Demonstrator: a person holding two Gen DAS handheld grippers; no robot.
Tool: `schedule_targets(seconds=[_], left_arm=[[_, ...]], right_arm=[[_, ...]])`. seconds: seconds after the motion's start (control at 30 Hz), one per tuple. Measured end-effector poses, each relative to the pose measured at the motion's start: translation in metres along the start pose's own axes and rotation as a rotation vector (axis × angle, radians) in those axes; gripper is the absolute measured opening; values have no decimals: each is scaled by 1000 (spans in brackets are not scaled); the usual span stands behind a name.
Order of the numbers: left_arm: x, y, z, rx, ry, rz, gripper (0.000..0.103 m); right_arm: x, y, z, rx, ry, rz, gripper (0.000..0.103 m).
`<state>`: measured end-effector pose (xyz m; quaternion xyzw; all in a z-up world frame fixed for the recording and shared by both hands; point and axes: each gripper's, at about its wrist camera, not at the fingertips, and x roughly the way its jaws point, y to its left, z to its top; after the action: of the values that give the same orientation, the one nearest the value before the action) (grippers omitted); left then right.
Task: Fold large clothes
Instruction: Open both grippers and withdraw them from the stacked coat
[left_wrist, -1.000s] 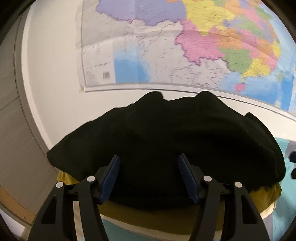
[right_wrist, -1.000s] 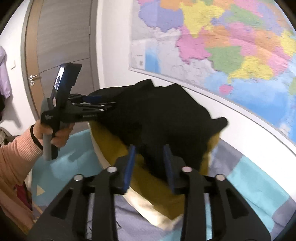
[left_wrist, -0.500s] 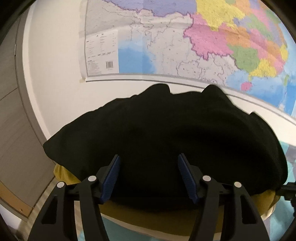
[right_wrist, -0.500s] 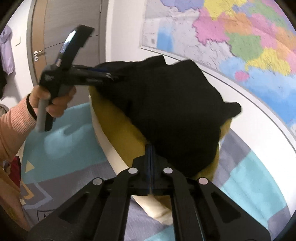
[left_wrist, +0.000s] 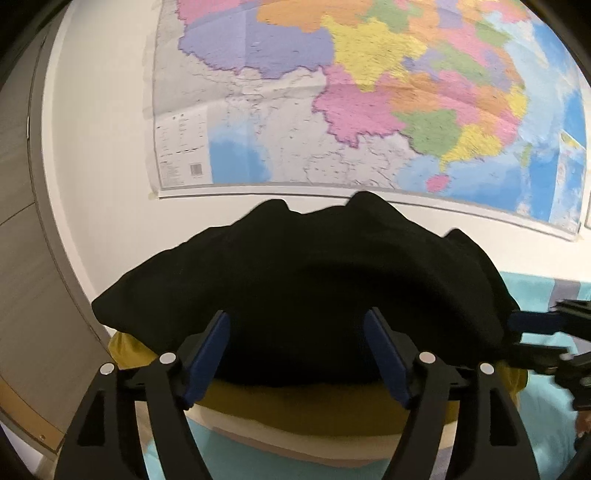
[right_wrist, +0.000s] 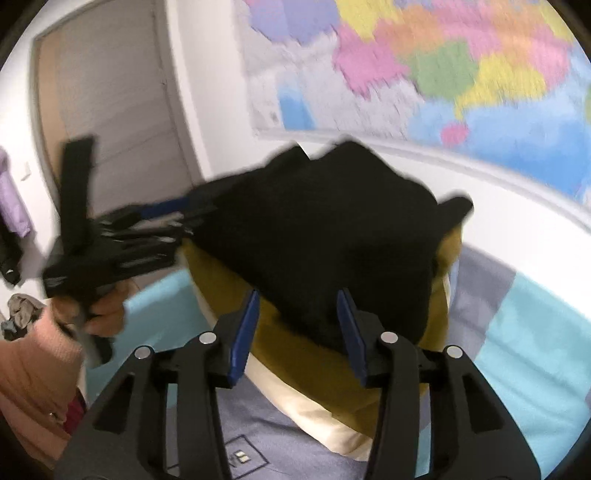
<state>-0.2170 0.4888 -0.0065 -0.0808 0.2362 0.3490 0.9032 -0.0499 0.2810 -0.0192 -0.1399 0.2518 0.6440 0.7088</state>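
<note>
Black garment (left_wrist: 314, 291) lies in a rumpled, bunched mound, edges uneven, atop a mustard-yellow pillow (right_wrist: 295, 354) on the bed (right_wrist: 535, 339) beneath the wall map (left_wrist: 369, 103). Left hand-held gripper (left_wrist: 297, 354) jaws opening, cloth between them, unpinched. Right hand-held gripper (right_wrist: 297, 334) jaws opening at the garment's edge, holding nothing.

Black grippers (right_wrist: 295, 332), blue pads (right_wrist: 242, 336); pink sleeve (right_wrist: 33, 365)

Matt black cloth garment (left_wrist: 314, 288) on a mustard fabric pillow (right_wrist: 295, 354); glossy-looking paper wall map (left_wrist: 351, 110); wood-grain door (right_wrist: 110, 122).
</note>
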Motion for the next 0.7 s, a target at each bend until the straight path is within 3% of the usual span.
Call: schedule_targets(seconds=[0.1,0.23,0.4,0.7], left_arm=[[8,-8,-9,-5,41,-18,78],[4,-9,-20,-60,61,-42,79],[-9,-9,-27,-117,83,-70,92],[-42,-20,-49,-149,90,-28,96]], right_arm=[[1,0,-5,18,4,-2,44],[-18,6,-9,36,-48,17,54],[-33,21,-26,27,-76,-9,68],[-43,33,-52,63,-98,-51,93]])
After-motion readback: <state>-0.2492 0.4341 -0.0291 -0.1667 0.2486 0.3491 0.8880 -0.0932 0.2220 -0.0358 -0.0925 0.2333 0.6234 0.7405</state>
